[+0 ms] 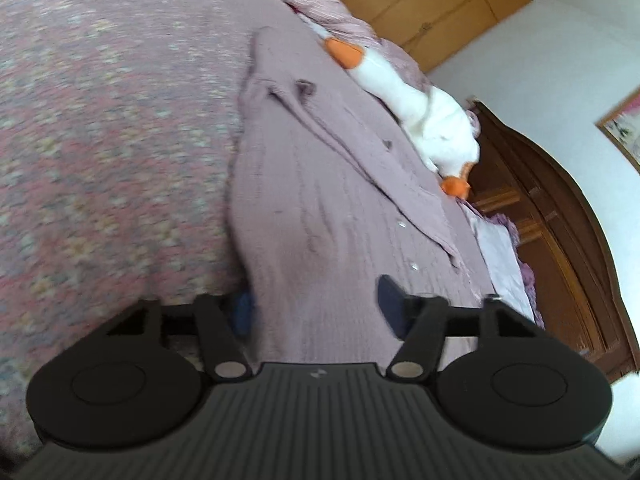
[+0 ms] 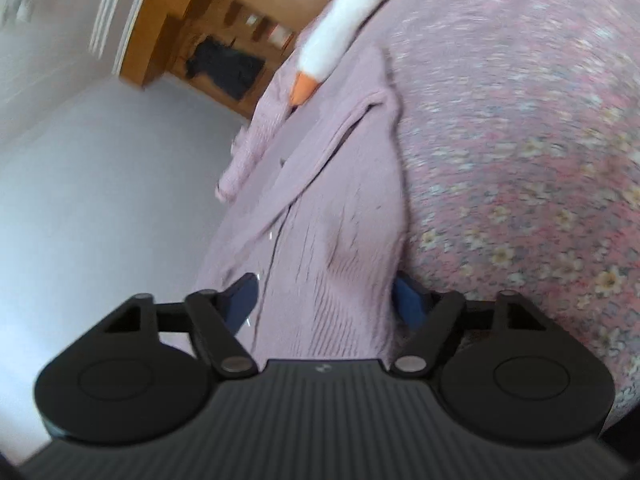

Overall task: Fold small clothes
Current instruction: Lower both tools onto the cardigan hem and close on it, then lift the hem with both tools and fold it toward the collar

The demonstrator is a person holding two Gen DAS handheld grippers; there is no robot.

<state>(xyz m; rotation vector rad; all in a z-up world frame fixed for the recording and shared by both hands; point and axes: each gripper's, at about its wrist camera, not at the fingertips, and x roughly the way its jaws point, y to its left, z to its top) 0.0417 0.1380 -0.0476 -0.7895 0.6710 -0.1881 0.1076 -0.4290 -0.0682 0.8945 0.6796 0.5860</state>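
Observation:
A mauve ribbed cardigan with snap buttons lies stretched along the bed, running away from both grippers. My left gripper is open and straddles its near end. The left fingertip is half hidden under the cloth and the right one lies on top. In the right wrist view the same cardigan fills the gap of my right gripper, which is also open, with a blue pad on each side of the fabric. Its creases run towards the jaws. A sleeve lies off to the left.
A white plush goose with orange beak and feet lies beside the cardigan, its beak touching the collar end. The floral bedspread covers the rest. A dark wooden headboard, pillows, a wardrobe and white walls border the bed.

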